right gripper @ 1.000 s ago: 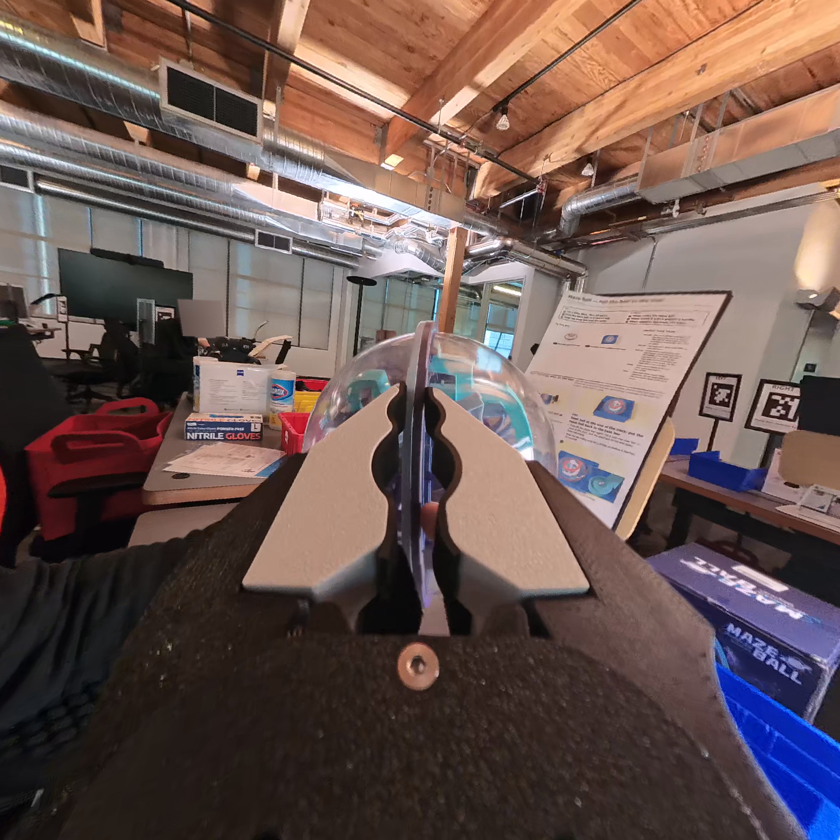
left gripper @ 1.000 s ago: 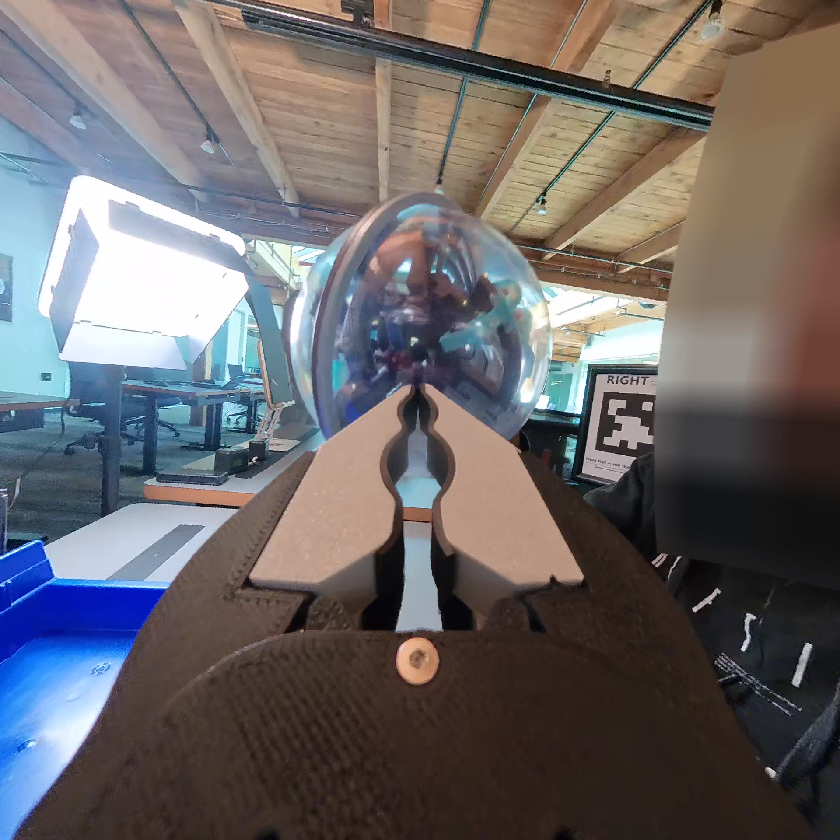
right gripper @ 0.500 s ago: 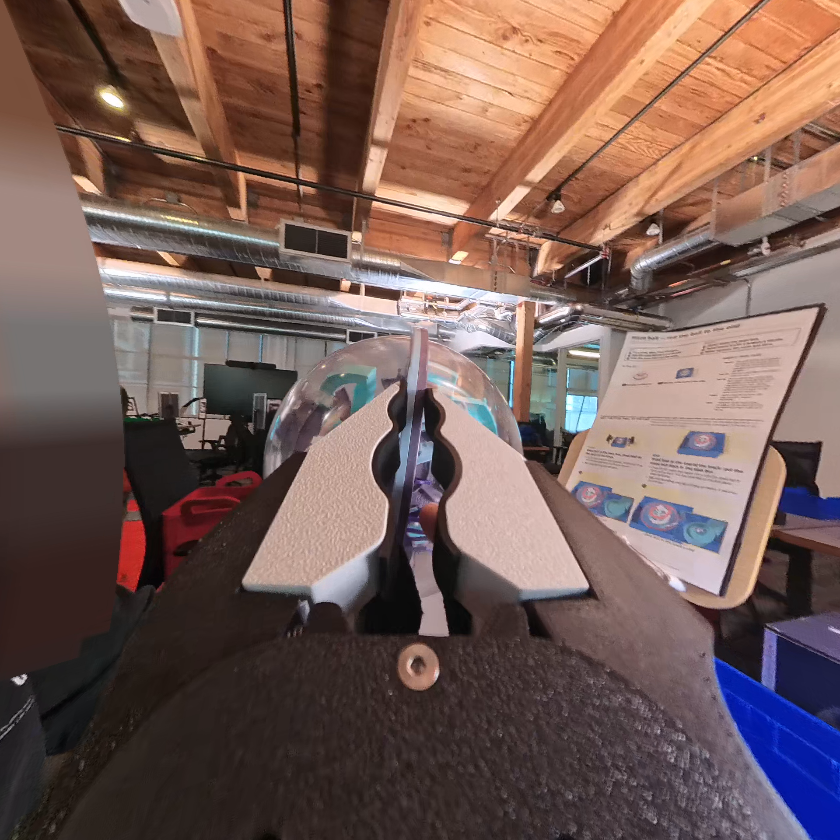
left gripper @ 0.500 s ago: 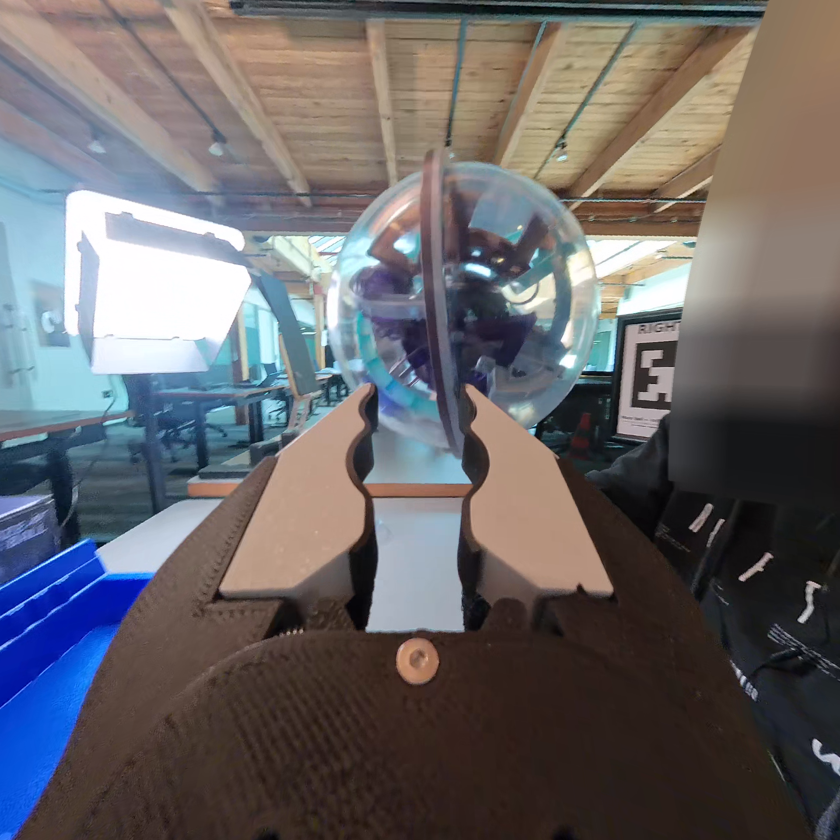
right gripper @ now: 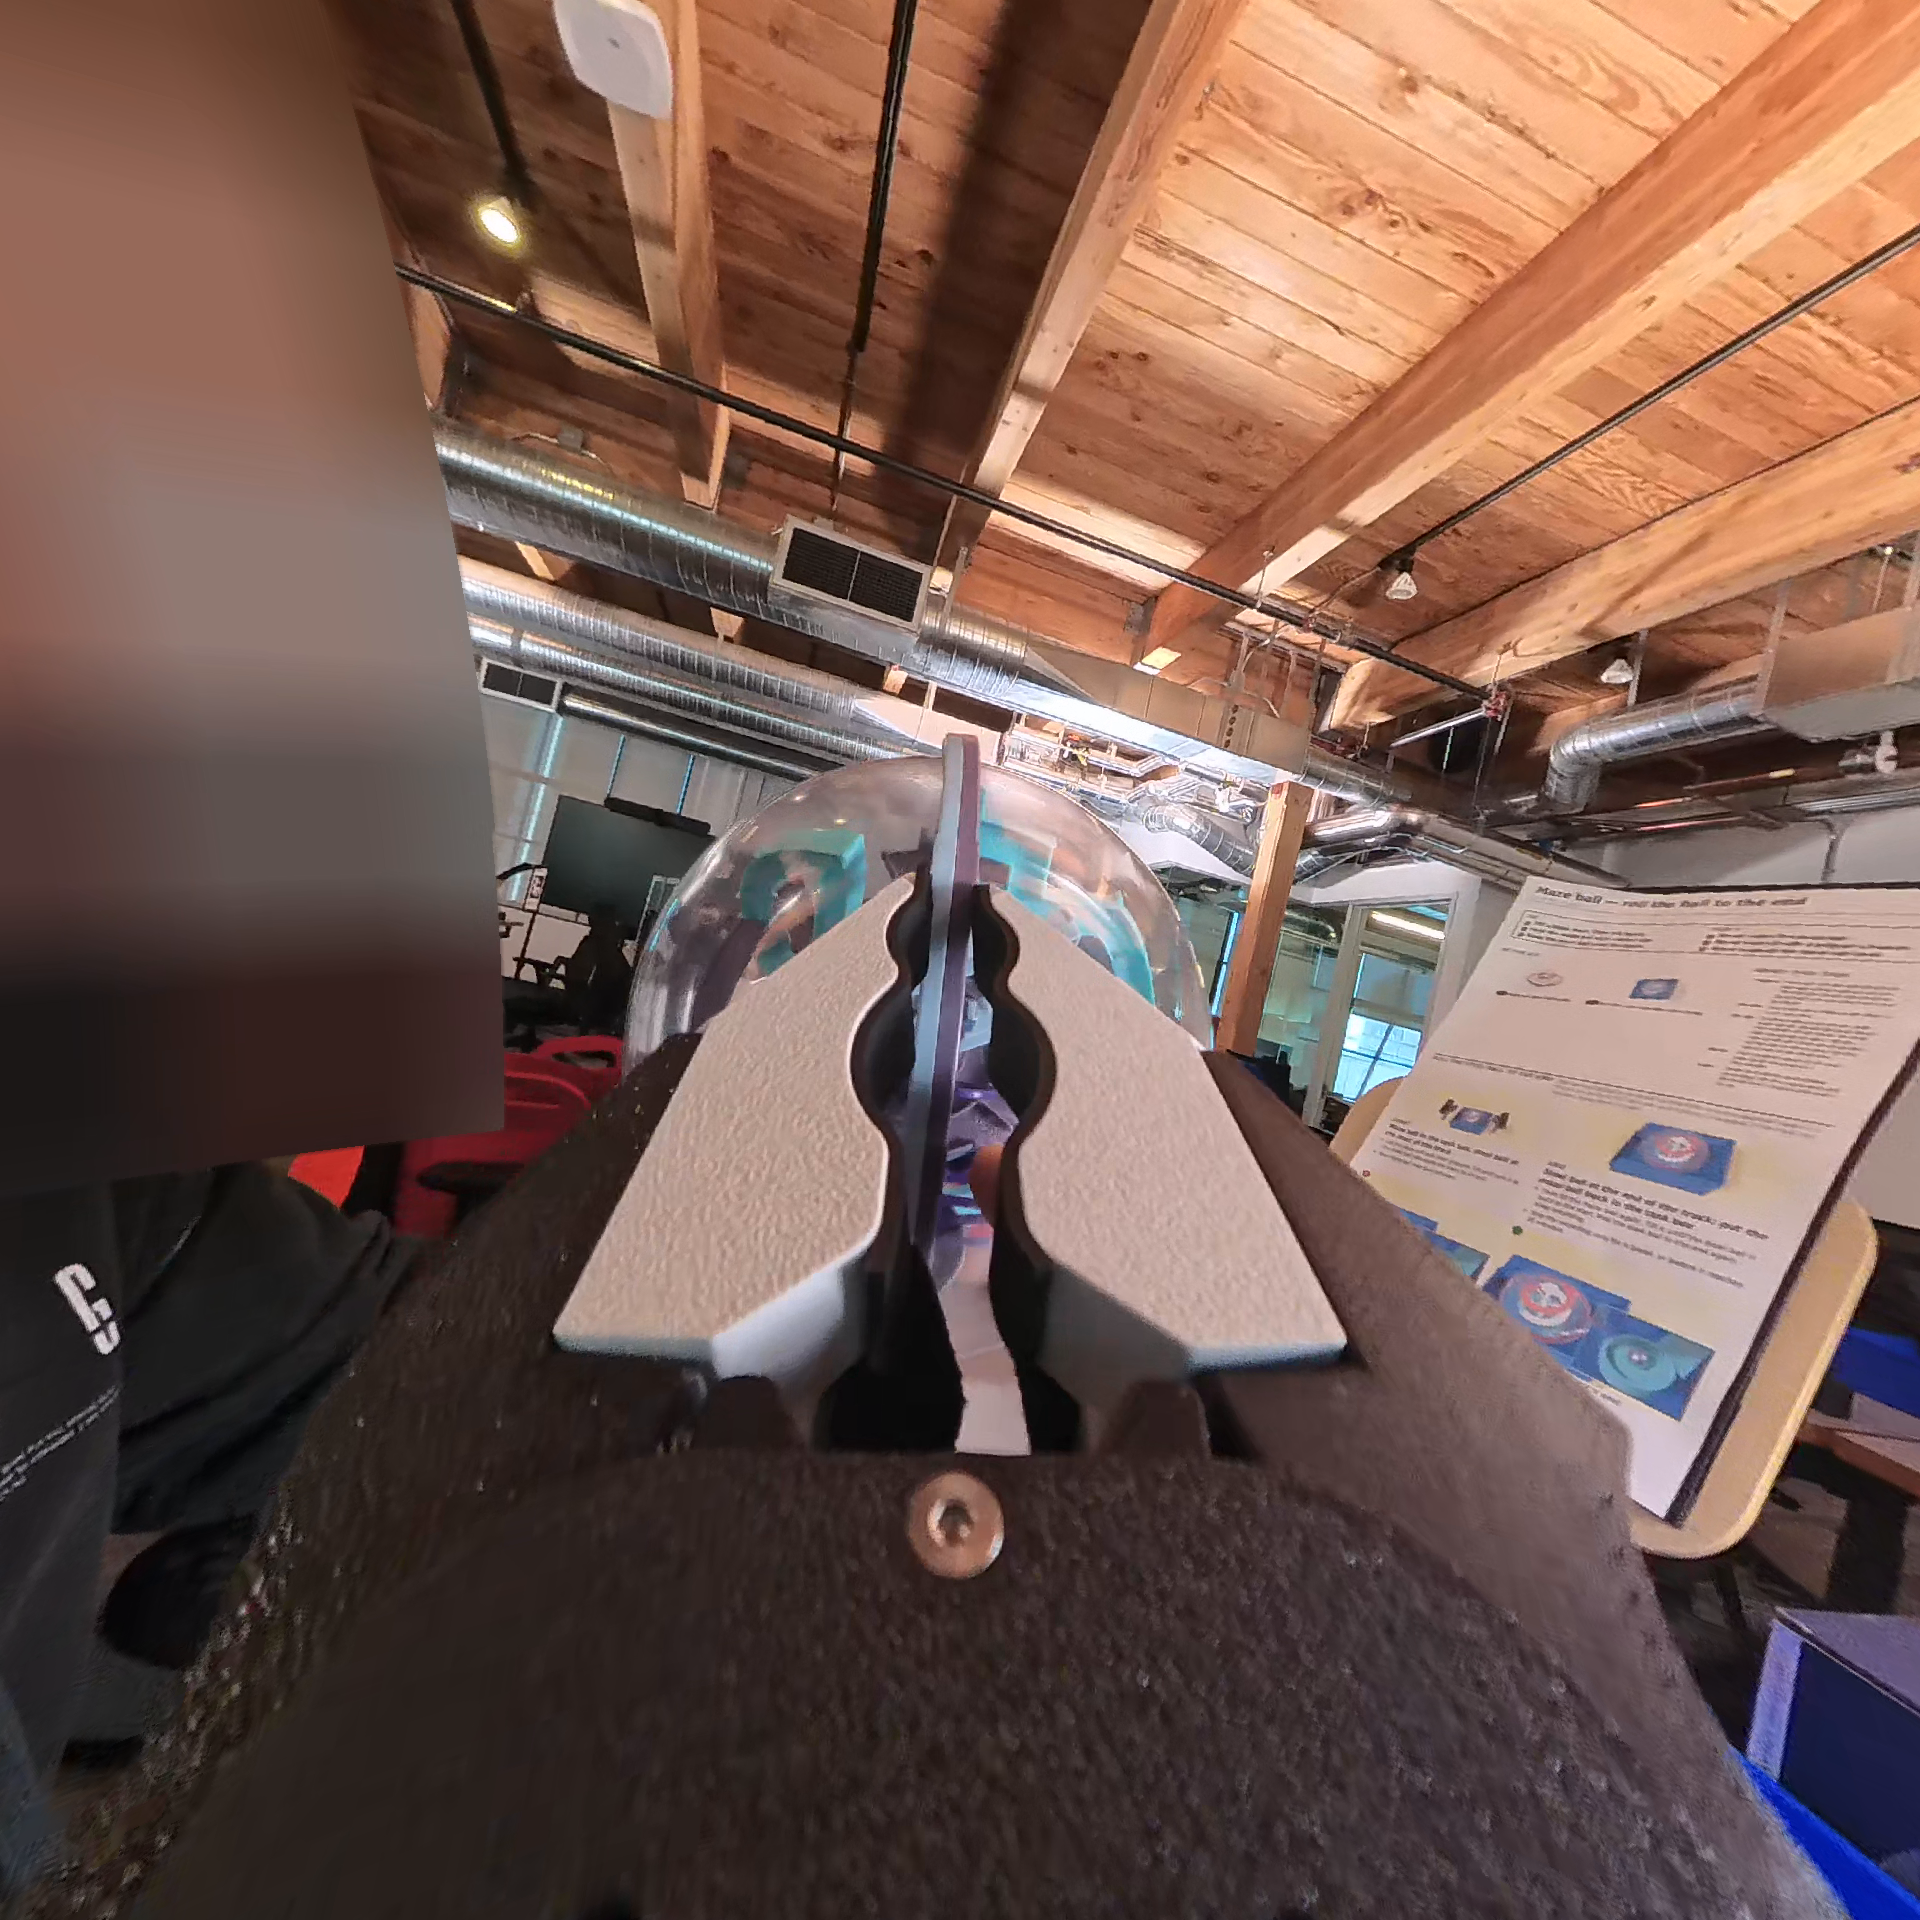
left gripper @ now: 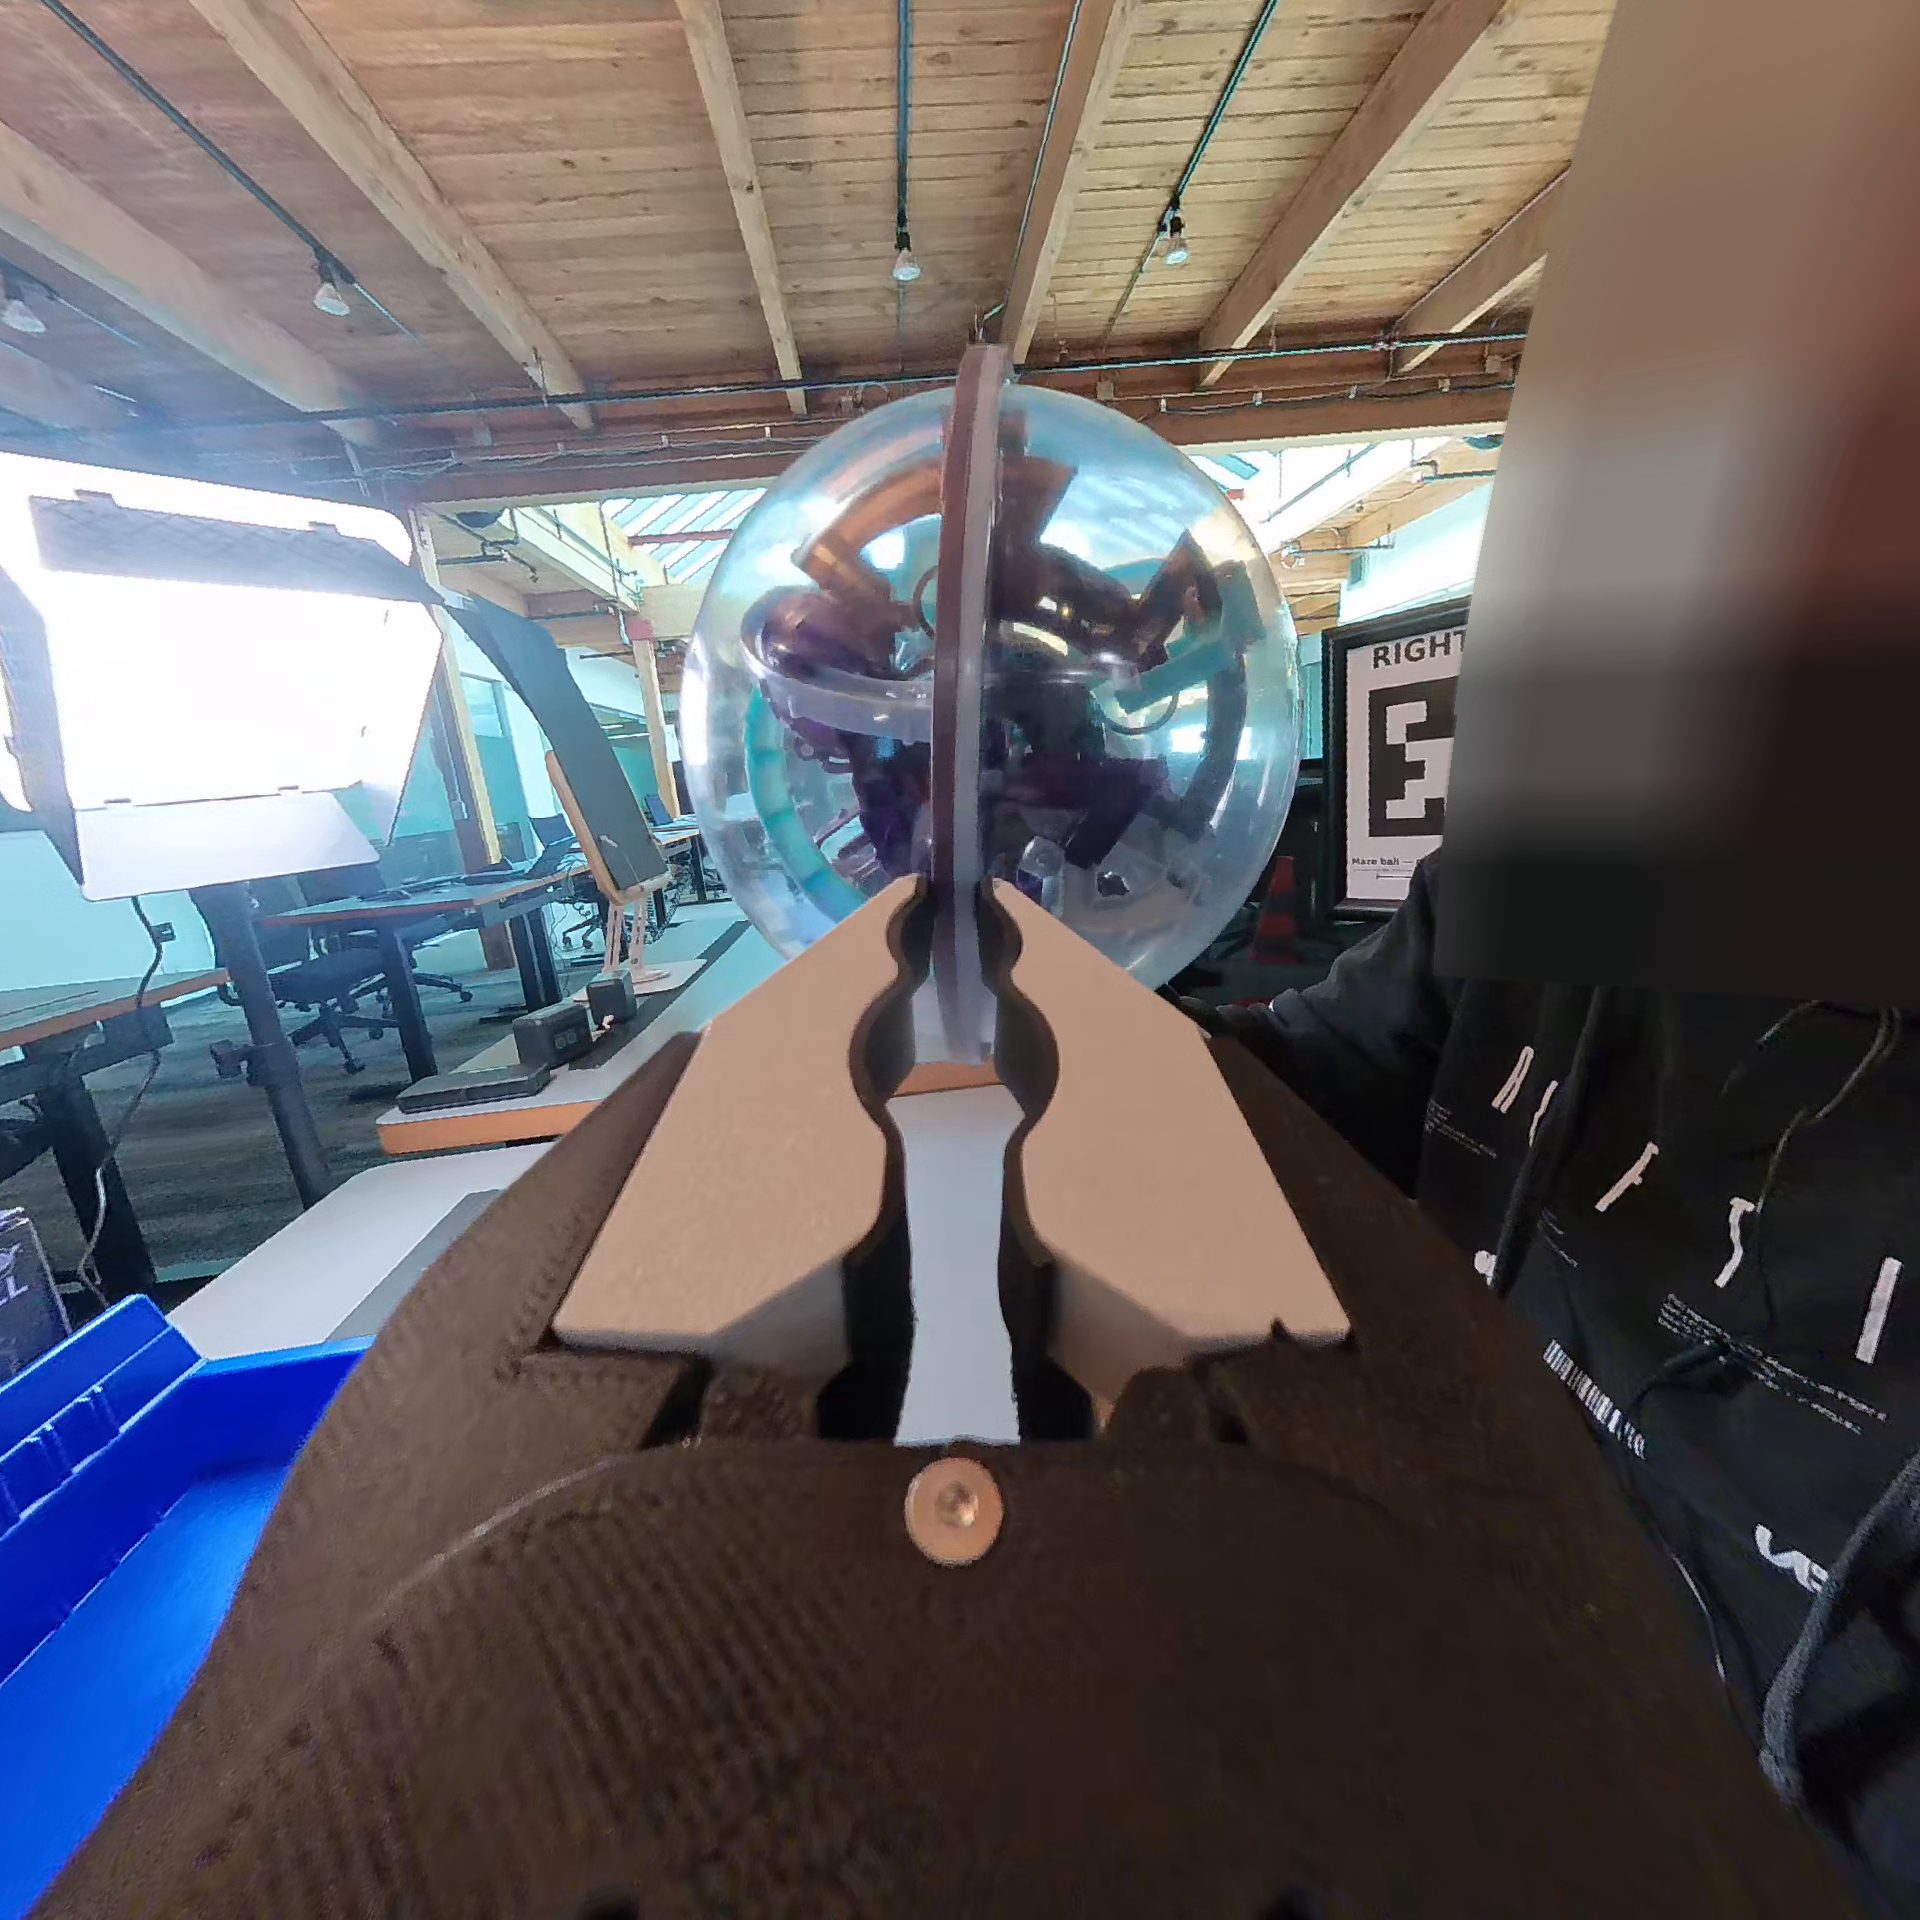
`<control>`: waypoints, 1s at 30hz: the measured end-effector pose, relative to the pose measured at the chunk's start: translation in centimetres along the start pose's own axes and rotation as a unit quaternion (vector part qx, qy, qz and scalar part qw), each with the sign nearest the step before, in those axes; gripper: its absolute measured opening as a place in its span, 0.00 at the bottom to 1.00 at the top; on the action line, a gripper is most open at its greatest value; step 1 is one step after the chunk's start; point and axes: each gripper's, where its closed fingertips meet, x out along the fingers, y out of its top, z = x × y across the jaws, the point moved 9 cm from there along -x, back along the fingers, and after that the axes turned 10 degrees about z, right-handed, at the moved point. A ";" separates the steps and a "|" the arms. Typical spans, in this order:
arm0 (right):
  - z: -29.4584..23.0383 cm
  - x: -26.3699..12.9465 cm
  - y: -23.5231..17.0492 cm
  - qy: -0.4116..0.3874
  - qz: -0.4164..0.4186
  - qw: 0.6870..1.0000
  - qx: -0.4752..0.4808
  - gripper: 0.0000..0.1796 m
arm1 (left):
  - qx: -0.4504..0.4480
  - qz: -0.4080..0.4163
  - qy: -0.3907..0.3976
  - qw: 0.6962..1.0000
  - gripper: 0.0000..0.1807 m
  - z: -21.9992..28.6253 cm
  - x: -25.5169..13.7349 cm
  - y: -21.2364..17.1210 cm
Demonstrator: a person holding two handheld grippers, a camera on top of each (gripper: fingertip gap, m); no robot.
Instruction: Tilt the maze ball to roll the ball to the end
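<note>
Both grippers are seen closed on the maze ball's flat purple rim, which is nipped on edge between the fingers of each. Left gripper is clamped on the lower end of that rim, with the ball raised above its fingertips against the wooden ceiling. Right gripper is clamped on the rim from the opposite side, and most of the ball is hidden there behind the grey fingers, only its clear top being shown. Neither gripper is seen in the other's view.

A dark jacket worn by the person is cut off at the right edge of the left wrist view. An instruction board on a wooden stand is seen beside the ball in the right wrist view. A blue bin is cut off at the lower left, with a pale surface behind it.

Inside the clear shell, purple, teal and brown tracks are tangled together. The small rolling ball cannot be made out among them, so its place on the track cannot be told.
</note>
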 end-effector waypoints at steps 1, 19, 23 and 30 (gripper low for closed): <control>-0.1 0.0 -0.1 0.002 0.000 1.000 -0.001 0.03 | 0.000 0.000 0.000 1.000 0.04 0.0 -0.1 0.0; 0.6 -1.2 -1.6 -0.017 -0.125 0.992 0.013 0.03 | -0.076 -0.064 0.044 0.994 0.04 0.1 -2.5 -5.7; 1.1 -0.9 -1.4 0.002 -0.173 0.985 -0.007 0.03 | -0.083 -0.081 0.059 0.992 0.04 -0.4 -2.5 -7.5; 1.8 1.9 0.6 0.047 -0.259 0.961 -0.083 0.03 | -0.066 -0.079 0.071 0.992 0.04 -3.3 -1.0 -8.4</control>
